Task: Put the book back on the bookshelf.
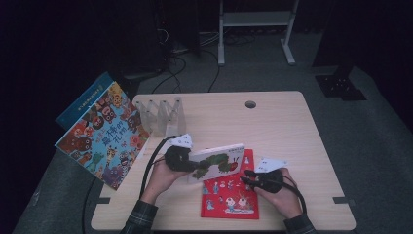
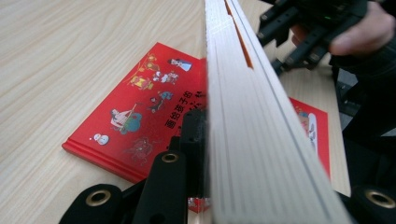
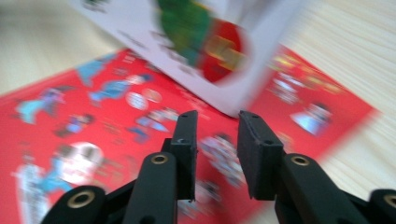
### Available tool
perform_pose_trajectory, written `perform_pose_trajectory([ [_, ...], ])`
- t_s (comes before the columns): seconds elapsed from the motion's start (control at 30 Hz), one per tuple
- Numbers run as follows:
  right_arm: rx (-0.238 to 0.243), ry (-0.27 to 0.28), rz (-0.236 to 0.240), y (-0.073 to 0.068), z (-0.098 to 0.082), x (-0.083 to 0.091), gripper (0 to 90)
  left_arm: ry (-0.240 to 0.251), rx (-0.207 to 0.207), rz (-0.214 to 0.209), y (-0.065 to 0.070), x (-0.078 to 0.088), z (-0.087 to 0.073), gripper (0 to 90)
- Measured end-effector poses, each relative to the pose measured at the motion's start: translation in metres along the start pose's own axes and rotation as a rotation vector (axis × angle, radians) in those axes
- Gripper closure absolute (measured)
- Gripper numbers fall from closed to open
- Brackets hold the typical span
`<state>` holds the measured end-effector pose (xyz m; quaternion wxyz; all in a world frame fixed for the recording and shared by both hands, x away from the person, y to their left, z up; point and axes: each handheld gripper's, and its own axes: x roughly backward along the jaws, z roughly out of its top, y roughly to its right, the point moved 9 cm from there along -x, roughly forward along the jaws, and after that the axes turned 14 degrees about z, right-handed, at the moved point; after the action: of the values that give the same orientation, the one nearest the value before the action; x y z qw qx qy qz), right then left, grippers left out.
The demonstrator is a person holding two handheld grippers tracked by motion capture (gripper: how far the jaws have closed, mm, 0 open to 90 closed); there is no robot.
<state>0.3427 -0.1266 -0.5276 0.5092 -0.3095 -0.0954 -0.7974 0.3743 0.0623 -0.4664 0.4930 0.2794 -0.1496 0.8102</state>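
Note:
A white board book with a green caterpillar on its cover is lifted at a tilt over a red picture book lying flat near the table's front edge. My left gripper is shut on the white book's left end. In the left gripper view the thick page edge runs up between the jaws, above the red book. My right gripper hovers just right of the white book, over the red one. In the right gripper view its jaws stand apart with nothing between them, below the white book's corner.
A clear slotted book rack stands at the table's back left. A large colourful picture book leans off the left edge, with a blue book behind it. A cable hole is near the back edge.

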Motion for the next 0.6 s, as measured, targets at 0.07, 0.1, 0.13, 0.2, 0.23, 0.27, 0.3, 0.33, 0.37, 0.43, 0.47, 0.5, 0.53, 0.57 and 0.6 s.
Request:
perform_pose_trajectory([
  [0.07,-0.020,0.007,-0.028,0.011,-0.005,0.008,61.0,0.011,0.014,0.004,-0.001,0.004,0.001,75.3],
  [0.1,-0.034,0.008,-0.040,0.016,-0.008,0.011,58.6,0.017,0.020,0.006,-0.002,0.006,0.002,75.3],
  [0.13,-0.048,0.007,-0.054,0.022,-0.011,0.014,56.2,0.019,0.021,0.010,-0.004,0.008,0.002,75.3],
  [0.2,-0.064,0.009,-0.093,0.033,-0.016,0.018,50.0,0.021,0.033,0.018,-0.007,0.012,0.001,75.4],
  [0.23,-0.073,0.007,-0.109,0.038,-0.019,0.020,48.0,0.024,0.037,0.025,-0.009,0.015,0.001,75.4],
  [0.27,-0.083,0.005,-0.121,0.043,-0.022,0.021,46.1,0.023,0.043,0.031,-0.010,0.017,0.001,75.4],
  [0.3,-0.091,0.001,-0.138,0.048,-0.025,0.023,43.6,0.026,0.044,0.038,-0.012,0.020,0.000,75.4],
  [0.33,-0.102,0.007,-0.158,0.054,-0.027,0.025,41.7,0.028,0.047,0.042,-0.013,0.023,0.000,75.4],
  [0.37,-0.118,0.004,-0.170,0.058,-0.030,0.027,39.7,0.031,0.052,0.042,-0.014,0.025,0.000,75.4],
  [0.43,-0.138,-0.005,-0.197,0.067,-0.035,0.031,36.3,0.041,0.060,0.052,-0.017,0.032,0.000,75.4],
  [0.47,-0.152,-0.010,-0.211,0.071,-0.038,0.032,35.2,0.044,0.065,0.056,-0.019,0.035,-0.001,75.3],
  [0.5,-0.164,-0.017,-0.220,0.075,-0.041,0.033,33.6,0.045,0.068,0.063,-0.020,0.038,-0.001,75.3],
  [0.53,-0.165,-0.025,-0.235,0.079,-0.043,0.034,32.7,0.049,0.070,0.071,-0.022,0.041,-0.002,75.4],
  [0.57,-0.173,-0.027,-0.244,0.081,-0.045,0.034,32.2,0.054,0.074,0.080,-0.023,0.044,-0.002,75.4],
  [0.6,-0.176,-0.037,-0.253,0.083,-0.047,0.034,31.5,0.052,0.076,0.082,-0.025,0.047,-0.003,75.3],
])
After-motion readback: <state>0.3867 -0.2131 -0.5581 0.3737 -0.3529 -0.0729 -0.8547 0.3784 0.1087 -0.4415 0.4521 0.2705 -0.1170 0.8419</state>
